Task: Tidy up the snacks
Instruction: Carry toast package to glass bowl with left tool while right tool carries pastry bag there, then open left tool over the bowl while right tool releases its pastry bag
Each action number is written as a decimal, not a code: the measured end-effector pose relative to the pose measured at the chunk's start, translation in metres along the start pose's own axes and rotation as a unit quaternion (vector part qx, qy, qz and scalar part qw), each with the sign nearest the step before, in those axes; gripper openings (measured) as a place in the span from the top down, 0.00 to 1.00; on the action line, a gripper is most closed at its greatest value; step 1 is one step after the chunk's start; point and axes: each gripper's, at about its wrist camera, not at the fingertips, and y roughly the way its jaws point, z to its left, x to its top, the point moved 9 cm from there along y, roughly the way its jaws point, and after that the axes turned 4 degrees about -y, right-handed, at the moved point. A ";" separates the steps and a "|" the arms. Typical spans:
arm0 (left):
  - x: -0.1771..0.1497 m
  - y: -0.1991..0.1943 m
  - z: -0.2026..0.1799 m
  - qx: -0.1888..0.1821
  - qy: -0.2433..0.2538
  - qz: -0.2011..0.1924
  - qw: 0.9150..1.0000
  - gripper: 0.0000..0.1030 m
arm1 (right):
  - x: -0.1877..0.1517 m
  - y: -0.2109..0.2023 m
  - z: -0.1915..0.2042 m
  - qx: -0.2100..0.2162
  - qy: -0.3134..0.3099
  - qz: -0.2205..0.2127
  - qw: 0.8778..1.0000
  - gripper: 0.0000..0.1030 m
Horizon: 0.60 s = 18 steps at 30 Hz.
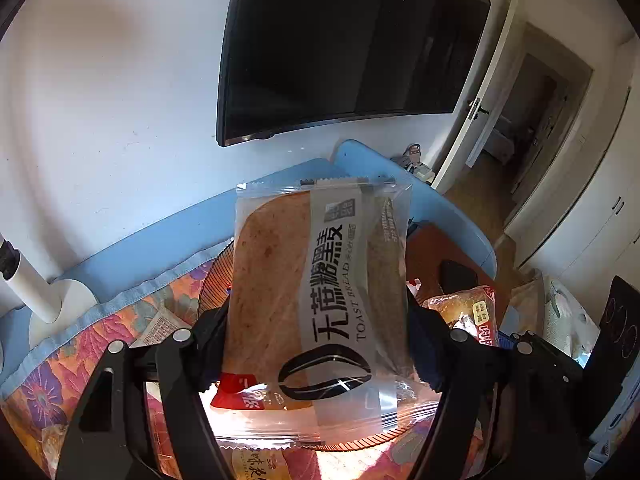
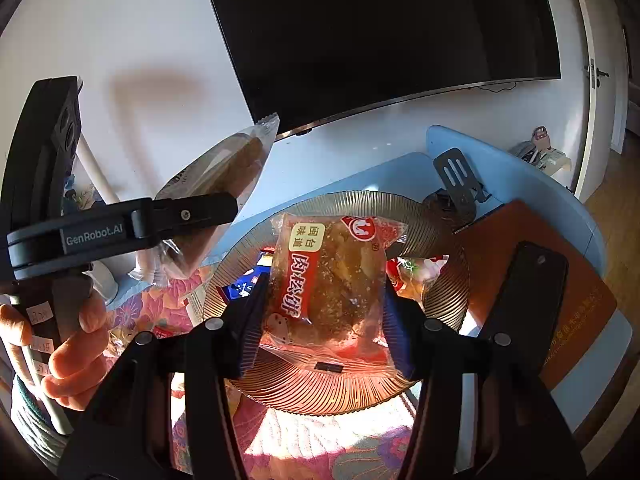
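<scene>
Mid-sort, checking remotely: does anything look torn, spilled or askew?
Nothing stands out. The clear-wrapped toast bread packet sits intact in the left claw, and the red-labelled pastry packet in the right claw, above the ribbed amber glass plate.

Brown toast packet (image 1: 316, 300); floral cloth (image 1: 80, 360); ribbed amber bowl (image 2: 452, 292).

Toast packet (image 1: 320, 296): "TOAST BREAD" beside large Chinese characters, 无蔗糖黑麦, above a dark grain emblem.
Pastry packet (image 2: 332, 284): red band reading 肉松饼; a cream tag, probably 闽台味道.
Left gripper (image 2: 176, 216) body: "GenRobot.AI" in pale letters.
Orange card (image 2: 560, 300): small print along its edge, too small to read.
</scene>
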 end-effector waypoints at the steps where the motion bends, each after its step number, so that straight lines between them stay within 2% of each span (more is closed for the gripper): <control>1: 0.001 0.007 0.001 0.003 0.002 0.005 1.000 0.31 | -0.003 0.006 0.001 0.002 0.001 0.006 1.000 0.48; 4: 0.002 0.022 0.006 0.015 0.008 0.008 1.000 0.30 | -0.010 0.023 0.004 0.008 -0.003 0.025 1.000 0.47; 5: 0.001 0.024 0.008 0.016 0.006 0.004 1.000 0.24 | -0.012 0.026 0.004 0.005 -0.005 0.030 1.000 0.44; 6: 0.002 0.025 0.010 0.021 0.004 0.002 1.000 0.18 | -0.014 0.026 0.003 0.004 -0.005 0.031 0.999 0.37; 7: 0.001 0.025 0.015 0.025 0.000 -0.002 1.000 0.11 | -0.017 0.025 0.002 0.004 -0.006 0.031 0.999 0.36; 13: -0.012 0.002 0.035 0.020 -0.011 -0.012 1.000 0.12 | -0.023 0.006 -0.013 0.007 0.026 0.022 0.999 0.36; 18: -0.028 -0.034 0.050 0.034 -0.024 -0.027 0.999 0.12 | -0.021 -0.015 -0.005 0.015 0.029 0.014 0.999 0.36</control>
